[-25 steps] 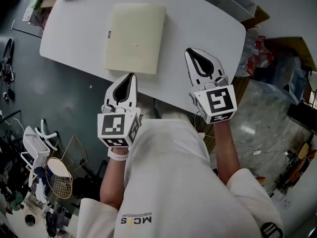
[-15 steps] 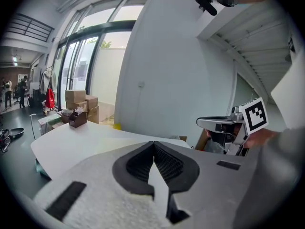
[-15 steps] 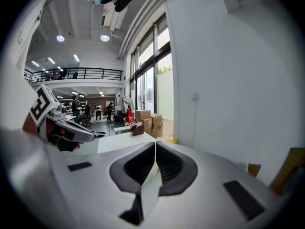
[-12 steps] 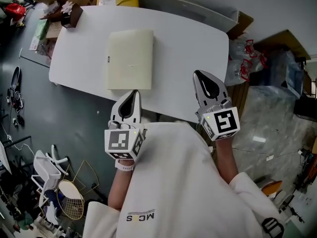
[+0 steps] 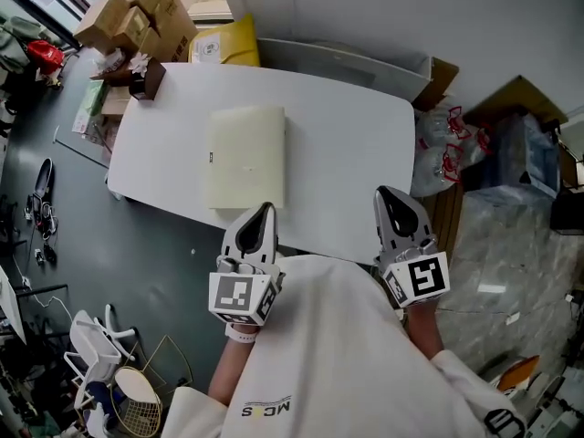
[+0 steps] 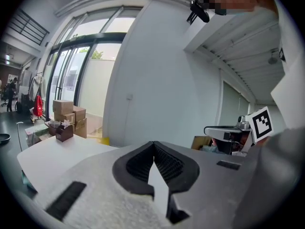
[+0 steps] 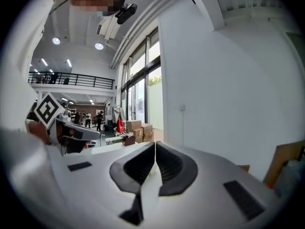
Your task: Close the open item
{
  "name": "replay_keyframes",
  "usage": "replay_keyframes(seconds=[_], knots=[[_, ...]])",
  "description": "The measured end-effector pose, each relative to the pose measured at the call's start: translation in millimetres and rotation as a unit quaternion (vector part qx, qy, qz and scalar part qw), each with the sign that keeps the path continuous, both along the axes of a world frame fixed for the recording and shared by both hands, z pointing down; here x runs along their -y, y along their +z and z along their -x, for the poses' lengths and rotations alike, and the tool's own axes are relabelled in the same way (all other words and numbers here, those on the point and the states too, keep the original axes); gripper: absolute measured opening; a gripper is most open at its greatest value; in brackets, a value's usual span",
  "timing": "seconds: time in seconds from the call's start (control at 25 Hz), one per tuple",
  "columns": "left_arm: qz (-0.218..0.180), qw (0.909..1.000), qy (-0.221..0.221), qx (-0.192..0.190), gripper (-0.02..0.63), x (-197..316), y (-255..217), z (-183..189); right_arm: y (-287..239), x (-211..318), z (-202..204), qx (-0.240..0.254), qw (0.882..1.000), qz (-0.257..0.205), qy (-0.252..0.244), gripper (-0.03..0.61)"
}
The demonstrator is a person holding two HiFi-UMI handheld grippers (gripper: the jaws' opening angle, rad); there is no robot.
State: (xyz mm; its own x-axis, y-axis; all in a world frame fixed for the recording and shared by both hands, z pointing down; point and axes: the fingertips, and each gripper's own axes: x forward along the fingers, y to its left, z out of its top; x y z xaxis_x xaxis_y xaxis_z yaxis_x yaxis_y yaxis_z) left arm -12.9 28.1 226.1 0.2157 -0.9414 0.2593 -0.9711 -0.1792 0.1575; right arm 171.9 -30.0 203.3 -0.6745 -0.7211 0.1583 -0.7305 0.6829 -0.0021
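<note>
Left gripper [image 5: 263, 213]: jaws fully together, nothing between them. The left gripper view shows the ribbed pads meeting at the tip. Right gripper [image 5: 387, 199]: same, pads closed on each other and empty, as the right gripper view confirms. Both were closed in the earlier frames too.

Task item: flat cream case [image 5: 246, 157], lying shut and flat on the white table [image 5: 351, 149], left of centre. Small dark tag on its left edge. Its position on the table is unchanged from a second ago.

Changes since then:
- Both grippers have pulled back toward the person. They were over the near part of the tabletop, the left tip just short of the case's near edge. Now they sit at the table's near edge, above the white shirt [image 5: 338, 354], and neither touches the case.
- The left gripper is near the case's near-right corner but clear of it. The right gripper is well to the right, near the table's right end.
- The head view has lifted and backed off, so the whole table is now in frame and the case looks smaller and farther.
- New at the far left: cardboard boxes [image 5: 137, 9], a yellow bag [image 5: 225, 44] behind the table's far edge, and a small brown box [image 5: 148, 78] on the far-left corner of the table.
</note>
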Motion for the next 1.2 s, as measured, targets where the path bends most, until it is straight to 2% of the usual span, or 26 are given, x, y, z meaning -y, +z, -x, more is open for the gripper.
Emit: replay_keyframes(seconds=[0.28, 0.8, 1.2], knots=[[-0.003, 0.9999, 0.012, -0.003, 0.026, 5, -4, -1, -3, -3, -6, 0.015, 1.0, 0.003, 0.023, 0.02], [-0.014, 0.9998, 0.013, -0.004, 0.026, 17, -15, -6, -9, 3, -7, 0.012, 1.0, -0.006, 0.016, 0.02], [-0.004, 0.9999, 0.009, -0.014, 0.026, 11, -5, -9, -5, 2, -9, 0.009, 1.0, 0.002, 0.017, 0.02]])
